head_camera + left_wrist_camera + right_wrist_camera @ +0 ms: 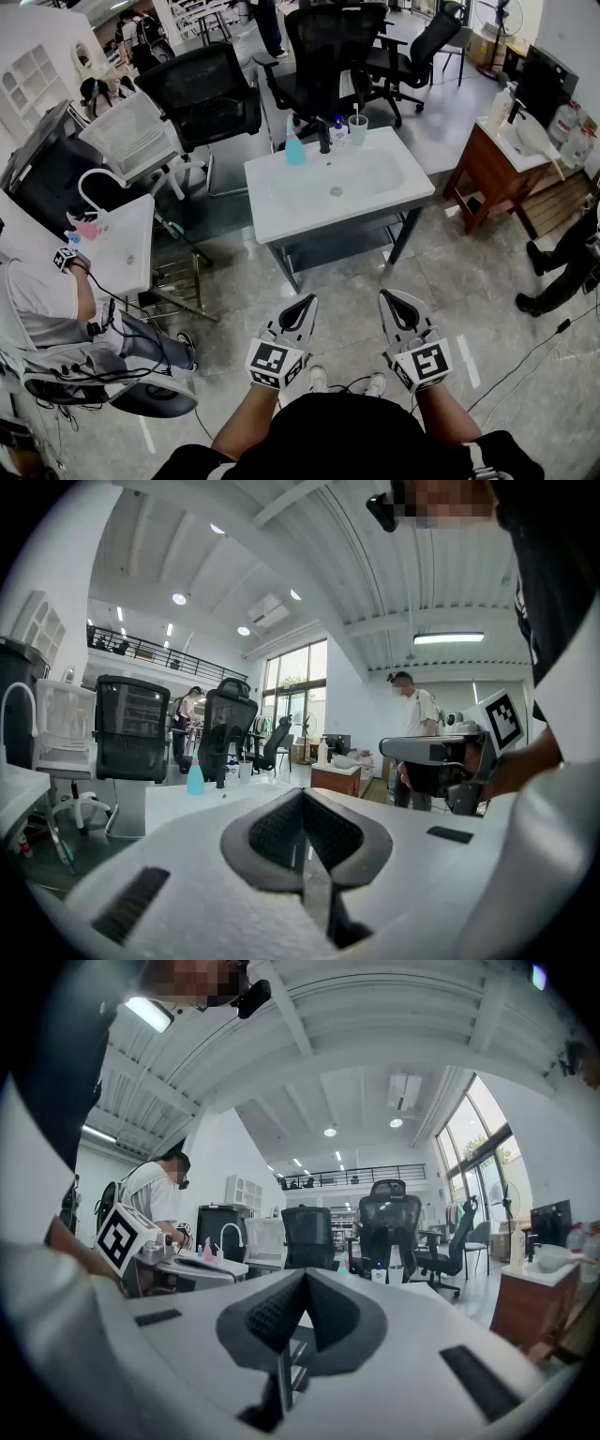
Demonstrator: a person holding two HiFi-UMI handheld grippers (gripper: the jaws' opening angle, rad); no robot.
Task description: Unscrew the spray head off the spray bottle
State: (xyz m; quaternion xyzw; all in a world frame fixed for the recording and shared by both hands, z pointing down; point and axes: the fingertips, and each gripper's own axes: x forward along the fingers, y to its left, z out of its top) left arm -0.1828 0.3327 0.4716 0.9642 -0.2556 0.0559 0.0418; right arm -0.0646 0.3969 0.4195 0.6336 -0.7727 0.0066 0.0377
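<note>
Spray bottle (294,147): upright on sink counter (270,208), well ahead; left gripper (303,304) nearer than right gripper (390,298), both clenched, empty.

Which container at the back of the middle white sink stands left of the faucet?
The teal spray bottle, alone left of the black faucet; the small blue-capped bottle and the pale cup stand on the faucet's right.

I stand in a high, office-like test hall. Black office chairs (211,94) crowd behind the white washbasin counter (272,211), a second washbasin (131,244) stands to its left, and a railed mezzanine (347,1177) runs far behind it.
</note>
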